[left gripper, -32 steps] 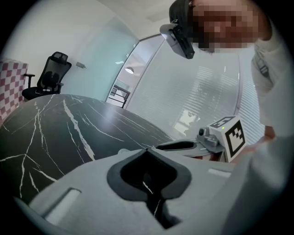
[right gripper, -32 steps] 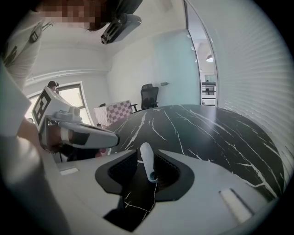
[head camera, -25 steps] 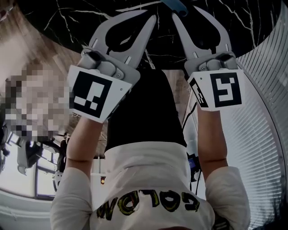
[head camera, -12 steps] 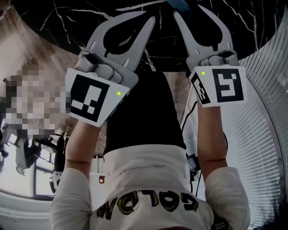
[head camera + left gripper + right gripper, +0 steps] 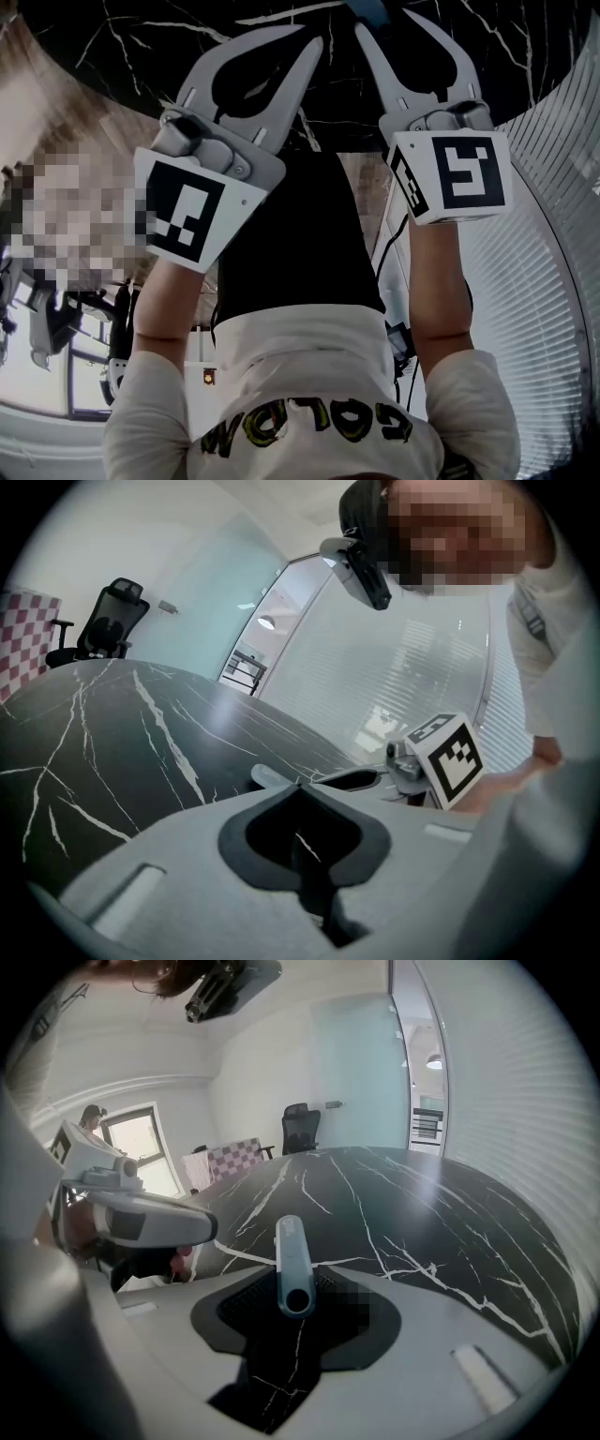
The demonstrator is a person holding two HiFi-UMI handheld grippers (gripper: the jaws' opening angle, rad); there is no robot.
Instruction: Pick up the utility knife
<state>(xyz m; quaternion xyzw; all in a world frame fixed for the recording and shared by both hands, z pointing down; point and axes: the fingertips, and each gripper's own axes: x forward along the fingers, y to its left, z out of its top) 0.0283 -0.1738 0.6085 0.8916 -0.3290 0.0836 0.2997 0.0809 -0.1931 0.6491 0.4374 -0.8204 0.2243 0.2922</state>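
The blue utility knife (image 5: 291, 1260) lies lengthwise between the jaws of my right gripper (image 5: 298, 1284), its butt end toward the camera. The jaws are closing, but a gap still shows on each side of the handle. In the head view only a blue bit of the knife (image 5: 370, 9) shows at the top edge, by my right gripper (image 5: 384, 21). My left gripper (image 5: 312, 36) hovers beside it with its tips together and nothing in them. In its own view the left gripper (image 5: 298, 785) points across the black marble table (image 5: 112, 733).
The table's round edge (image 5: 525, 112) curves past on the right, next to a glass wall with blinds. A black office chair (image 5: 302, 1127) and a checked cloth (image 5: 225, 1159) stand beyond the far side. The person's body fills the lower head view.
The right gripper has shifted slightly around the knife. The left gripper has kept still.
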